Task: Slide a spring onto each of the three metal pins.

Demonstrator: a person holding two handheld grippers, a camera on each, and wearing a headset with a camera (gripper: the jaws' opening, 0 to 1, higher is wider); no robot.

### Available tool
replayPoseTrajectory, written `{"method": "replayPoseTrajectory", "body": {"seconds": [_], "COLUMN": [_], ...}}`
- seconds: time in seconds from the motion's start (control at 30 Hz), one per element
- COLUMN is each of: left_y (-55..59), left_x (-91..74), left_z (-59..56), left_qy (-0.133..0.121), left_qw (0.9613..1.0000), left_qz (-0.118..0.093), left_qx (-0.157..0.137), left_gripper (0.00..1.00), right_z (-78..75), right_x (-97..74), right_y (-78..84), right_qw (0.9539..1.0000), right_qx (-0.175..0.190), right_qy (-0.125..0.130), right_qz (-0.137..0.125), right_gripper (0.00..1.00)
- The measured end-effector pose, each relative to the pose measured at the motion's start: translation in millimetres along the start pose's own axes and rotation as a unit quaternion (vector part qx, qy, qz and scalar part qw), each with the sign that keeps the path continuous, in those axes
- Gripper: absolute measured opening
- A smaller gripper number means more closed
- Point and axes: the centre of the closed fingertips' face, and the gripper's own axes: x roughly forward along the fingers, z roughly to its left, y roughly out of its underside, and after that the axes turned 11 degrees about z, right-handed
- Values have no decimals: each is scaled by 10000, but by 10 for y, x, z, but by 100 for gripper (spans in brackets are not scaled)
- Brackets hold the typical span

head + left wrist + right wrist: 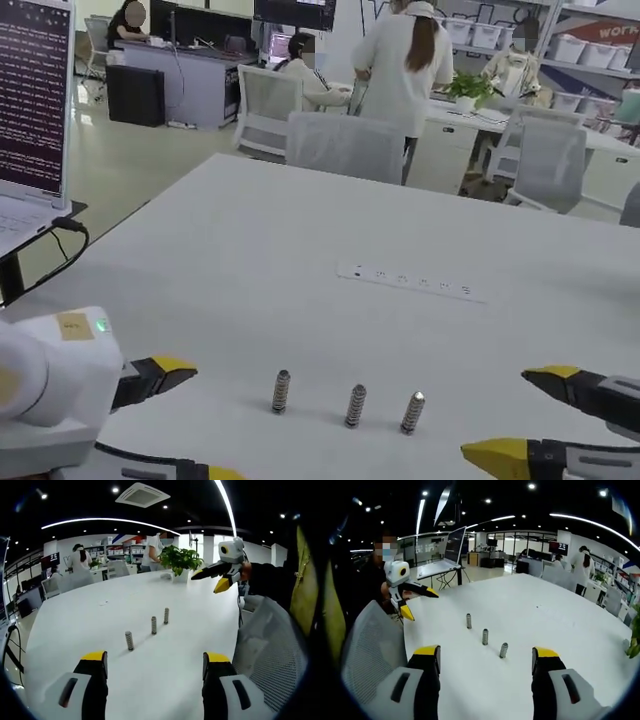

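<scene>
Three short metal pins stand in a row on the white table [300,250], each wrapped in a coiled spring: the left pin [281,392], the middle pin [355,405] and the right pin [412,412], which leans slightly. My left gripper [195,425] hovers open to the left of the row, nothing between its jaws. My right gripper [512,415] hovers open to the right, also holding nothing. The left gripper view has the row [154,625] beyond its own open gripper [155,660]. In the right gripper view, the row [485,636] stands ahead of the open gripper [485,654].
A flush power strip [405,282] lies in the table beyond the pins. A laptop [30,100] sits on a stand at the left. Mesh chairs [345,145] and people stand past the far edge. A potted plant [179,560] is on the table.
</scene>
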Motion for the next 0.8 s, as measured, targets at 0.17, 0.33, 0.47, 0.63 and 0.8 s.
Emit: {"method": "replayPoseTrajectory", "body": {"seconds": [0.17,0.33,0.47,0.63,0.8], "left_y": [-17,-17,-3,22,46], "left_x": [-8,-14,-18,-17,-19], "left_z": [-3,3,11,13,19], "left_qy": [-21,-50,-64,-54,-51], "left_qw": [10000,9999,9997,9996,9996], "left_qz": [-46,-82,-105,-105,-79], "left_qx": [-65,-128,-197,-248,-260], "left_gripper": [75,76,76,76,76], "right_z": [-20,-9,-9,-3,2], "right_x": [-53,-87,-105,-50,0], "right_y": [115,265,324,356,339], "right_qw": [9998,9995,9991,9989,9991], "right_qx": [150,270,343,403,359], "right_qy": [100,174,233,242,216], "right_qz": [-79,-36,-68,-66,-41], "right_gripper": [78,81,83,85,87]}}
